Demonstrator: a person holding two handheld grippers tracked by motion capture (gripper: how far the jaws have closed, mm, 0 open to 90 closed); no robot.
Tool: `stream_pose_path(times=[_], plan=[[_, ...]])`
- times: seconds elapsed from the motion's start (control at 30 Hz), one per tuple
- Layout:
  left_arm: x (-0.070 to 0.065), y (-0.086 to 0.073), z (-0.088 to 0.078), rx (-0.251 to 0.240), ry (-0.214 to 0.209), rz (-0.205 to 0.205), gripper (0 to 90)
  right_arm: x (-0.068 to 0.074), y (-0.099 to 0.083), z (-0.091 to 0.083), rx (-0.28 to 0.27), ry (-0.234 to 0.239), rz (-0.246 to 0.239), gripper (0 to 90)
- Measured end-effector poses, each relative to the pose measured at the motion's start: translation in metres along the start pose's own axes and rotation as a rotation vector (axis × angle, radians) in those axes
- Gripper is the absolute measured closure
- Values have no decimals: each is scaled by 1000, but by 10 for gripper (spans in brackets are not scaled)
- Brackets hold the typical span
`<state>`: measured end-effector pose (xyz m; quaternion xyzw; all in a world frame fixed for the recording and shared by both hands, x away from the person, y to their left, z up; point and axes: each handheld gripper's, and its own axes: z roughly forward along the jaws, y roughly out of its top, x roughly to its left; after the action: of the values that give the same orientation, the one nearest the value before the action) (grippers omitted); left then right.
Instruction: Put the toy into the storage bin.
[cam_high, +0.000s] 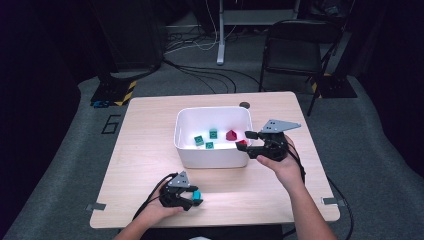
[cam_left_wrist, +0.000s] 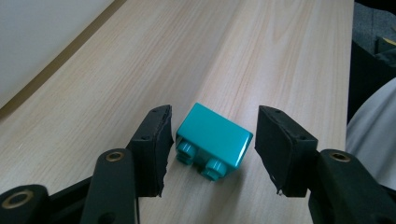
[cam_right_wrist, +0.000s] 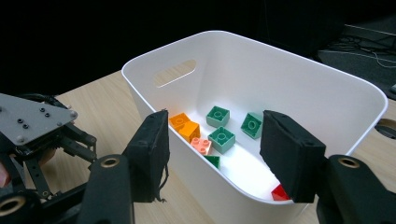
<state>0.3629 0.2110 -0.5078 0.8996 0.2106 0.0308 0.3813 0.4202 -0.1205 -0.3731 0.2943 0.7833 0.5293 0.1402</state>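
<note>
Your left gripper (cam_high: 192, 199) sits at the lower middle of the high view, close to the near edge of the table (cam_high: 150, 150), low over the wood. Between its jaws lies a teal block (cam_left_wrist: 212, 140). In the left gripper view the block rests on the table at the centre of the frame, lying on its side with its two round studs facing the camera. The jaws stand apart on either side of it. The left pad is just beside the block's edge and the right pad leaves a clear gap, so nothing is clamped.

Your right gripper (cam_high: 248, 140) hangs at the right-hand rim of the white tub (cam_high: 210, 160), which sits in the middle of the table. Its jaws are wide apart with nothing between them. In the right gripper view they frame the tub's near wall and rim from the bottom of the frame.

Inside the tub, that same view shows an orange block (cam_right_wrist: 184, 126) at the left, a small pink block (cam_right_wrist: 201, 145) just beside it, and several green blocks (cam_right_wrist: 221, 138) across the middle of the floor. A red block (cam_right_wrist: 280, 192) peeks out at the lower right, partly hidden behind the right jaw. Your left gripper also shows at the left edge of that view.
</note>
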Motion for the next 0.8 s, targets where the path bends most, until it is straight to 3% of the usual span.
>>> stream_pose_path(times=[0.5,0.63,0.8], plan=[[5,2,5,4,71,-29,540,-1,1,-1,-7,2,-2,416],[8,3,1,17,73,-35,545,-1,1,-1,-7,1,0,415],[10,10,-9,-7,81,-56,546,-2,0,-1,-6,-1,4,413]])
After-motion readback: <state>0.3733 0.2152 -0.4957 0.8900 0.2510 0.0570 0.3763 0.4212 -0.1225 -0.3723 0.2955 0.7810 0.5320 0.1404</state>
